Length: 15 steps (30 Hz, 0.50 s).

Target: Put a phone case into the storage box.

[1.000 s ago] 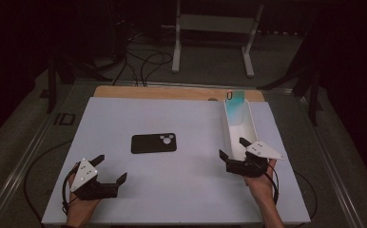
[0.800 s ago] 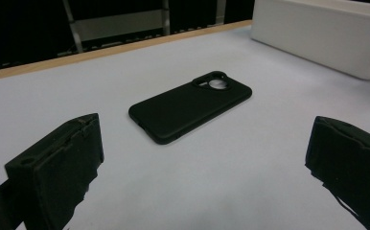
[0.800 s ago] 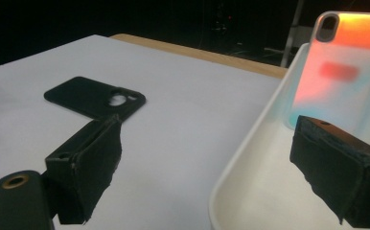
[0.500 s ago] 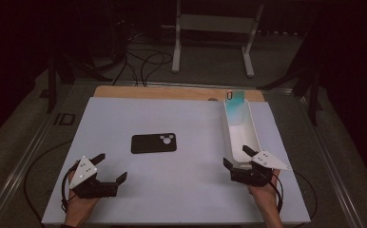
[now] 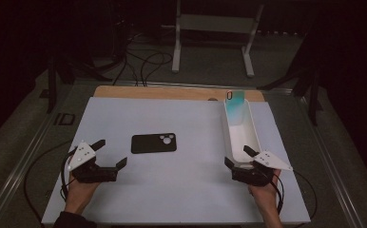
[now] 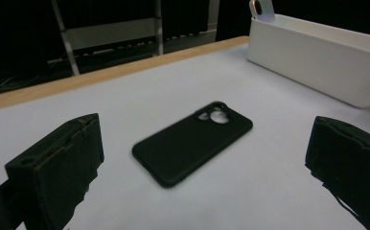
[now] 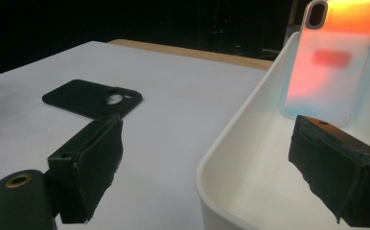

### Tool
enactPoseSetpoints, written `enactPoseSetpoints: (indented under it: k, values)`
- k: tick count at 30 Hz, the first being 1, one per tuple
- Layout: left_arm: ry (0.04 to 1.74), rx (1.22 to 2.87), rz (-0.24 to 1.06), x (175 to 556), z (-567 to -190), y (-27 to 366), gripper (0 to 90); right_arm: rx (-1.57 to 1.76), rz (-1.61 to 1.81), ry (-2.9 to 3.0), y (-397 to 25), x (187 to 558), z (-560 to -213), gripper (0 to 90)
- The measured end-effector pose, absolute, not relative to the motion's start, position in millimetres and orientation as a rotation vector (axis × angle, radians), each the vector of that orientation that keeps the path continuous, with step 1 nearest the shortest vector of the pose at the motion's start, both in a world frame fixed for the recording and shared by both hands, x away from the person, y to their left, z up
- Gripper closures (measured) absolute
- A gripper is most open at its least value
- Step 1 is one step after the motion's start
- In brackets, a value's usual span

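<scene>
I see both grippers, left (image 5: 109, 154) and right (image 5: 238, 158), jaws apart, empty; black phone case (image 5: 153, 143) flat between, colourful case (image 5: 236, 103) in white bin (image 5: 249, 137).

Two hands enter from the six o'clock edge of the high view, each holding one claw low over the surface.

The left hand (image 5: 79, 194) grips the left claw (image 5: 110, 154) from behind. Its jaws stand wide apart and point toward two o'clock. A grey three-cornered plate sits on top of it, and a cable loops back past the wrist.

The right hand (image 5: 262, 192) holds the right claw (image 5: 238, 156) the same way. Its jaws are also spread wide and point toward eleven o'clock, with nothing between them. Its grey plate sits on top, and its cable curls around the wrist.

The two claws are well apart.
</scene>
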State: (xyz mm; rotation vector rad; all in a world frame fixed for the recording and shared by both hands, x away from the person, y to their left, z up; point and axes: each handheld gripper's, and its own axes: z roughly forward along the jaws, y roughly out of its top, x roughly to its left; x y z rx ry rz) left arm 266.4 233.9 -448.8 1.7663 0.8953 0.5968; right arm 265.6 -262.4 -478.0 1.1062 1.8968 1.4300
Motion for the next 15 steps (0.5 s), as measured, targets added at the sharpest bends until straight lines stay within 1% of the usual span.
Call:
enactPoseSetpoints:
  k: [7, 15]
  values:
    - [0.895, 1.785, 0.597, 293, -434, 230, 0.0, 1.113, 1.432, 1.890, -265, 266, -477, 11.4]
    - [0.925, 1.803, 0.560, 325, -427, 226, 0.0, 1.100, 1.432, 1.888, -265, 265, -475, 11.4]
